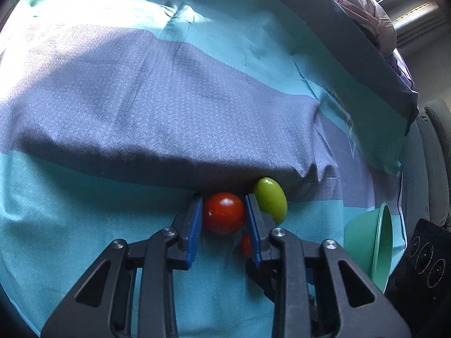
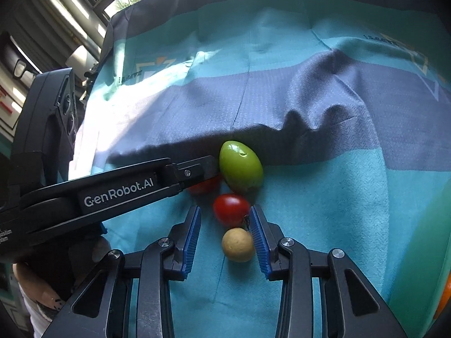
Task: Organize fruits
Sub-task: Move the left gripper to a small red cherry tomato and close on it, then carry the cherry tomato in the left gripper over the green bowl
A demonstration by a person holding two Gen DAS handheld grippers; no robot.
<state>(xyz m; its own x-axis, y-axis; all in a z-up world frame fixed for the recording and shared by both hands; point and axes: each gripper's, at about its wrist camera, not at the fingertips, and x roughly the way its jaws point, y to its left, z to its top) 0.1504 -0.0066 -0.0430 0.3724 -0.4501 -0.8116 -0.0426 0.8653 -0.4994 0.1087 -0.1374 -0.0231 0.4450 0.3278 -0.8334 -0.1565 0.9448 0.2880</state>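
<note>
In the left wrist view my left gripper [image 1: 224, 207] has its blue pads on both sides of a red tomato [image 1: 223, 212]; the pads look to touch it. A green mango [image 1: 270, 199] lies just right of the right finger, and a second red fruit [image 1: 245, 245] shows under it. In the right wrist view my right gripper [image 2: 225, 216] is open around a second tomato [image 2: 231, 209] and a round tan fruit [image 2: 238, 244], which touches the right pad. The green mango [image 2: 240, 166] lies beyond. The left gripper [image 2: 197, 173] reaches in from the left over its tomato [image 2: 204, 186].
A teal and grey cloth [image 1: 141, 112] covers the table, wrinkled behind the fruit. A green bowl [image 1: 372, 249] stands at the right in the left wrist view; its rim [image 2: 422, 253] fills the right edge of the right wrist view, with something orange [image 2: 444, 300] inside.
</note>
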